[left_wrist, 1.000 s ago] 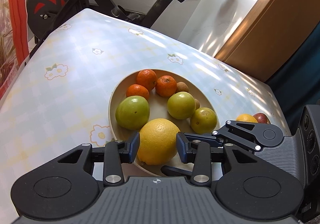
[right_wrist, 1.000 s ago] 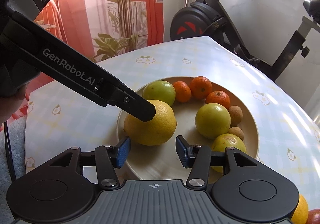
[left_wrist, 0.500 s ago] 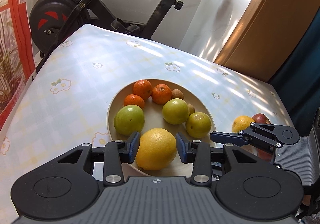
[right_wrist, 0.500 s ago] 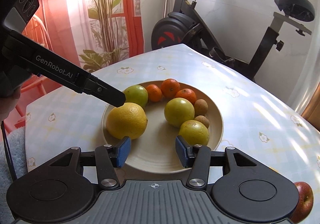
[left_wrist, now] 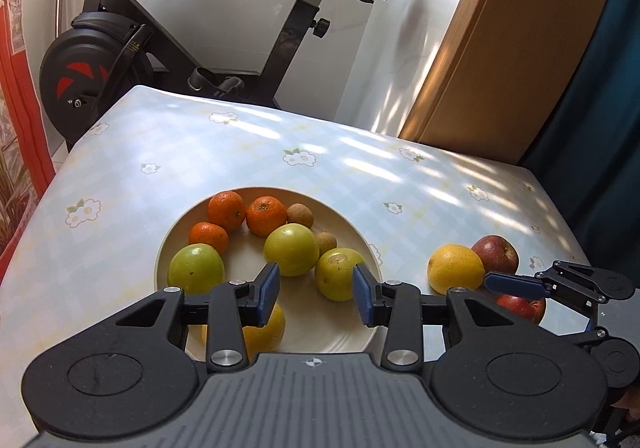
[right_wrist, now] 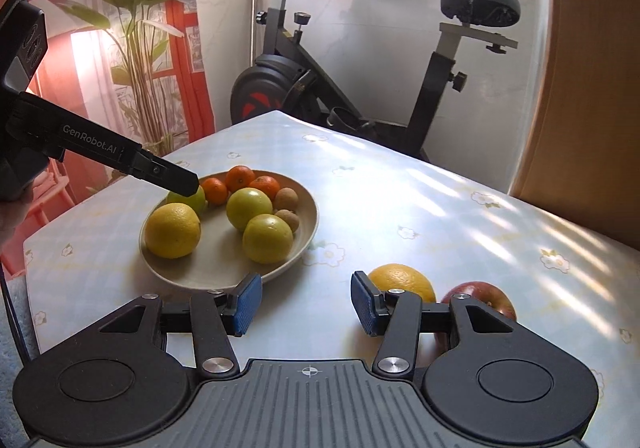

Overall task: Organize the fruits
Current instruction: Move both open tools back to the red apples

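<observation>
Left hand-held gripper (left_wrist: 314, 294) off lemon (left_wrist: 264, 330), prob. empty

Table (right_wrist: 400, 204), pale floral cloth: beige bowl (right_wrist: 308, 226) of fruit; yellow orange (right_wrist: 400, 280) and two red apples (left_wrist: 496, 254) beside.

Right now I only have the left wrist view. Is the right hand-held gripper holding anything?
Observer: No. The right hand-held gripper is open, with only tablecloth between its pads.
Operator: The yellow fruit half hidden at the bottom of my view, is it in the plate?
Observer: Yes. The large yellow fruit sits wholly inside the plate, by its left rim, with nothing gripping it.
Operator: What's nearest the right one?
Observer: The orange, on the cloth just beyond its right finger.
</observation>
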`<state>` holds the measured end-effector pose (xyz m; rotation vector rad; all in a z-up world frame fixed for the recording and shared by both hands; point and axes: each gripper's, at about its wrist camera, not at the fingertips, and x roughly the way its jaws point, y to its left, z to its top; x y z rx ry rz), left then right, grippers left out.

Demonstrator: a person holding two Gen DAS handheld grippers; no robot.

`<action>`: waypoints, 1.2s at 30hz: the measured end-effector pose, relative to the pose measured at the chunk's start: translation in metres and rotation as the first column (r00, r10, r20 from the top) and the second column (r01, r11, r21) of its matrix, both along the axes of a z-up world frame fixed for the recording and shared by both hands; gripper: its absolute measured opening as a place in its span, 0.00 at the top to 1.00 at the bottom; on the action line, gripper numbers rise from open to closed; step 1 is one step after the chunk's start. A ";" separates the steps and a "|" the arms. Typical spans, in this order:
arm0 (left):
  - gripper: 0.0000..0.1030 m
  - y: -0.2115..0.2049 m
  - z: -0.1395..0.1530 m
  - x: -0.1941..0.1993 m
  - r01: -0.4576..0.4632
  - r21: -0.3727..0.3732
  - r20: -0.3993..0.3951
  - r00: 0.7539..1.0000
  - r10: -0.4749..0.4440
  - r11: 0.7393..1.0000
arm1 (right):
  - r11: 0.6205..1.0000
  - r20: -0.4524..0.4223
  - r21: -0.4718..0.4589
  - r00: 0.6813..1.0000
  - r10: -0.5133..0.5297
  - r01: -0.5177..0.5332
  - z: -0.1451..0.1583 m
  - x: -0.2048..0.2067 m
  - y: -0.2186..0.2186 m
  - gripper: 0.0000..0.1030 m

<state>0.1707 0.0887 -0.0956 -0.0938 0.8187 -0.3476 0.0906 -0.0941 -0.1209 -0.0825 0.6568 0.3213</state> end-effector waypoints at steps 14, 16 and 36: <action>0.59 -0.051 0.000 -0.013 0.102 0.024 0.044 0.994 -0.103 0.994 | 0.980 -0.017 -0.018 0.980 -0.198 0.198 -0.015 -0.038 -0.068 0.49; 0.59 -0.054 -0.002 -0.013 0.114 0.029 0.039 0.993 -0.115 0.993 | 0.976 -0.014 -0.017 0.976 -0.216 0.216 -0.019 -0.040 -0.071 0.37; 0.59 -0.126 -0.039 0.003 0.292 -0.096 -0.081 0.951 -0.299 0.952 | 0.979 -0.072 0.053 0.979 -0.192 0.196 -0.060 -0.044 -0.102 0.45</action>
